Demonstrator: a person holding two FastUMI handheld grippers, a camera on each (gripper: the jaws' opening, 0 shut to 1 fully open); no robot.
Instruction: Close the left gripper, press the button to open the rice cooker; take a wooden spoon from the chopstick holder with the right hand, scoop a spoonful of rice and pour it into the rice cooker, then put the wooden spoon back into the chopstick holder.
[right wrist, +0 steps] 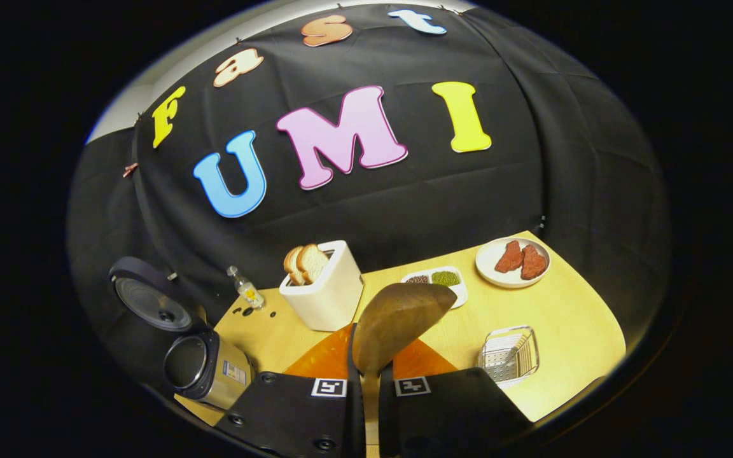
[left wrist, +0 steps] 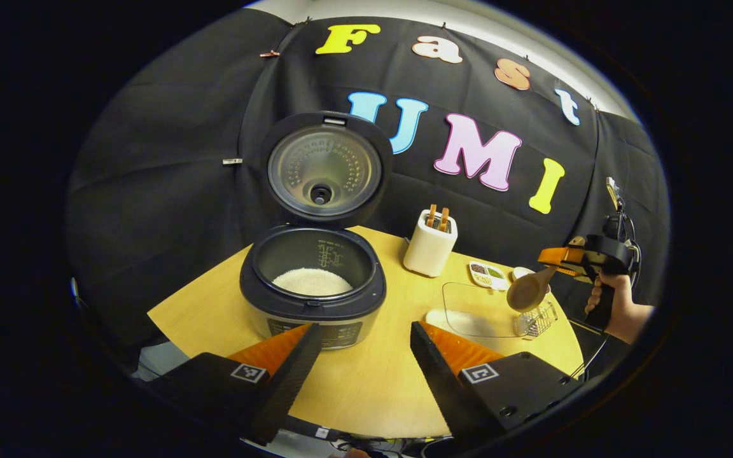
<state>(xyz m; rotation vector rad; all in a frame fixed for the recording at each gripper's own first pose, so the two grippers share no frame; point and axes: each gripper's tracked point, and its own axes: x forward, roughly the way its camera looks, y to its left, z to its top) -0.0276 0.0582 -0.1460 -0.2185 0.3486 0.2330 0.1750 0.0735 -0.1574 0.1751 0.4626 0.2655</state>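
Right gripper (right wrist: 366, 381) pinches a brown wooden spoon (right wrist: 395, 324) above the round yellow wooden table (right wrist: 570, 318); left gripper (left wrist: 363, 356) spread before the open black rice cooker (left wrist: 313, 292).

A round, pale wooden table (left wrist: 373, 388) is carrying an open rice cooker (left wrist: 313, 289) at nine o'clock. A white toaster (left wrist: 430, 243) holding bread slices is standing at twelve, a divided dish (left wrist: 487, 274) of grains sitting toward two, and a clear tray (left wrist: 474, 310) and wire basket (left wrist: 536, 321) resting at three.
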